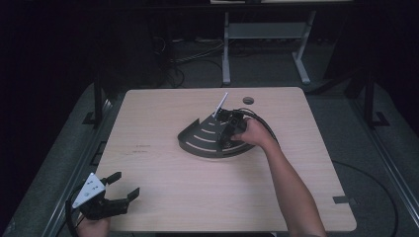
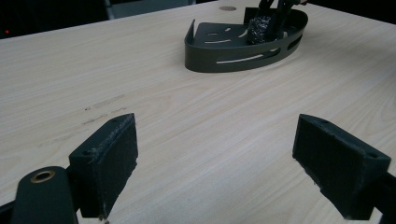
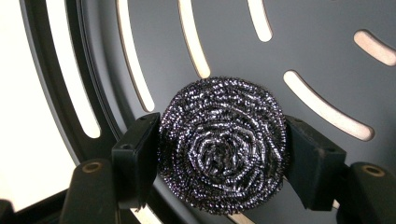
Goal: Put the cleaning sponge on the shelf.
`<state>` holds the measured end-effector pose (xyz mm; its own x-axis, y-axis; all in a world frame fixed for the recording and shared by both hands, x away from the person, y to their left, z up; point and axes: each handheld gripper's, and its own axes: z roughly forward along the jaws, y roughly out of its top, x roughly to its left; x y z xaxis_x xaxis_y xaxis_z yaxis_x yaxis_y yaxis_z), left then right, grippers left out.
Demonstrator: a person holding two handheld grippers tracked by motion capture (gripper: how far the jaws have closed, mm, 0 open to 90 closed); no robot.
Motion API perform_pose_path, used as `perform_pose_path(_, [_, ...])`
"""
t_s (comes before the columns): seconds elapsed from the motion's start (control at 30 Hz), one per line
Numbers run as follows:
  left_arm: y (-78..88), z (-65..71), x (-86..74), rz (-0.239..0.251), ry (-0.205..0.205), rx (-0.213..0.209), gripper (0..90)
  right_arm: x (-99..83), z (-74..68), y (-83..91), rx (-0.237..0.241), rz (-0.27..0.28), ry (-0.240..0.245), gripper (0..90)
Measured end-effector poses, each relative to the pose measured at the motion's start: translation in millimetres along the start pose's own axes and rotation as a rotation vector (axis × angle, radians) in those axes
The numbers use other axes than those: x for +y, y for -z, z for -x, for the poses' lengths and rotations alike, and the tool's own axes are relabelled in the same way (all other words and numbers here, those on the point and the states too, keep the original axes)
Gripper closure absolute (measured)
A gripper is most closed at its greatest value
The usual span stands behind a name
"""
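Observation:
A dark grey quarter-round tray with slotted floor and walls lies at the table's middle. Inside it, my right gripper points down at the tray floor. In the right gripper view its two black pads press on either side of a round coil of steel wool, so my right gripper is shut on it. From the left gripper view the steel wool shows inside the tray, between the far jaws. My left gripper rests open at the near left corner, and its jaws hold nothing.
The light wooden table has a round cable hole at the back, behind the tray. A cable loops from the right gripper toward the right. Faint scuff marks lie on the wood ahead of the left gripper. A desk frame stands beyond the table.

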<state>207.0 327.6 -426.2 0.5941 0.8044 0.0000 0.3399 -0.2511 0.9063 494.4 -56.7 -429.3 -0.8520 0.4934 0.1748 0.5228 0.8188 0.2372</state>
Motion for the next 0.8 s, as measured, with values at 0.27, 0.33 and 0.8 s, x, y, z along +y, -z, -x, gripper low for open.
perform_pose_path(0.27, [-0.2,0.1,0.1,0.0,-0.002,0.0,13.4,0.4,-0.9,-0.9,-0.002,-0.009,0.008,32.4])
perform_pose_path(0.33, [-0.6,0.3,0.3,0.001,0.0,0.001,13.4,0.1,-0.7,-0.6,-0.002,-0.008,0.003,32.3])
perform_pose_path(0.8, [-1.2,1.1,0.6,-0.001,0.0,-0.001,13.4,0.6,-2.3,-0.4,0.003,-0.009,0.0,29.8])
